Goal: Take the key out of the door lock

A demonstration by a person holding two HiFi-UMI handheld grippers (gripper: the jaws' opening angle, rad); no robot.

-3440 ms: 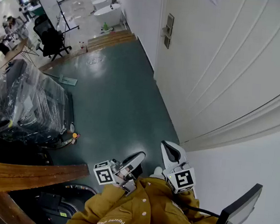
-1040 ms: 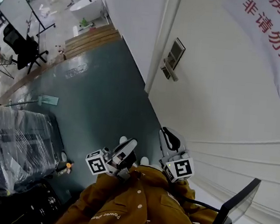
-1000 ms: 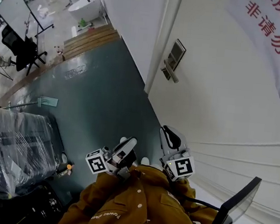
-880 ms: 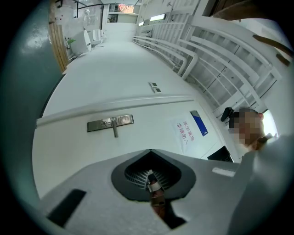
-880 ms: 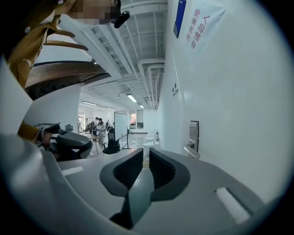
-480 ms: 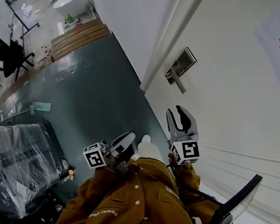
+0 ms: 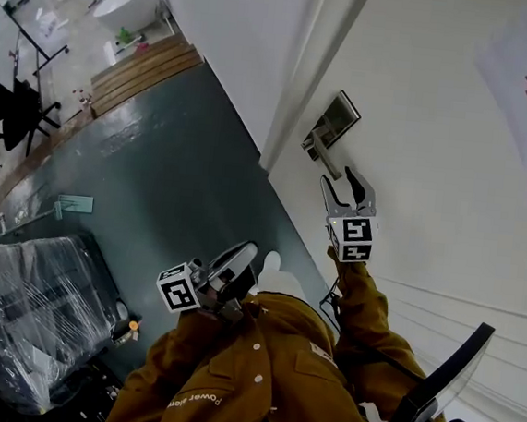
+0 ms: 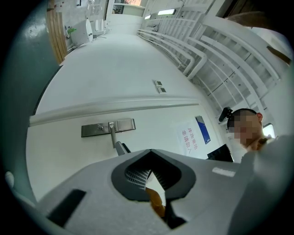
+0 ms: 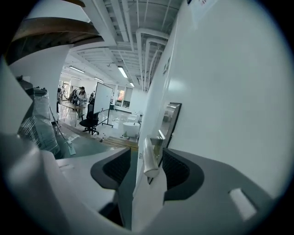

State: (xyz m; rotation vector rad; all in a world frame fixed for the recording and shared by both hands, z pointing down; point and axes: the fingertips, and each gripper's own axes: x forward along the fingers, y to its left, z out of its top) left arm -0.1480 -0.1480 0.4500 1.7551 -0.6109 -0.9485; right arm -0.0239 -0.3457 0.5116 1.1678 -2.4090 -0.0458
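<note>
Right gripper view: right hand-held gripper (image 9: 146,168) jaws opening, door handle (image 9: 150,156) between them, untouched. Left hand-held gripper (image 8: 149,176) closed, empty. No key discernible at lock plate (image 9: 170,118); extraction apparently not begun.

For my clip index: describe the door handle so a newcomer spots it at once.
Find the large white door; near its edge sits a rectangular silver metal lock plate. The slim silver lever handle juts from that plate, the only protruding bar on the door.
</note>
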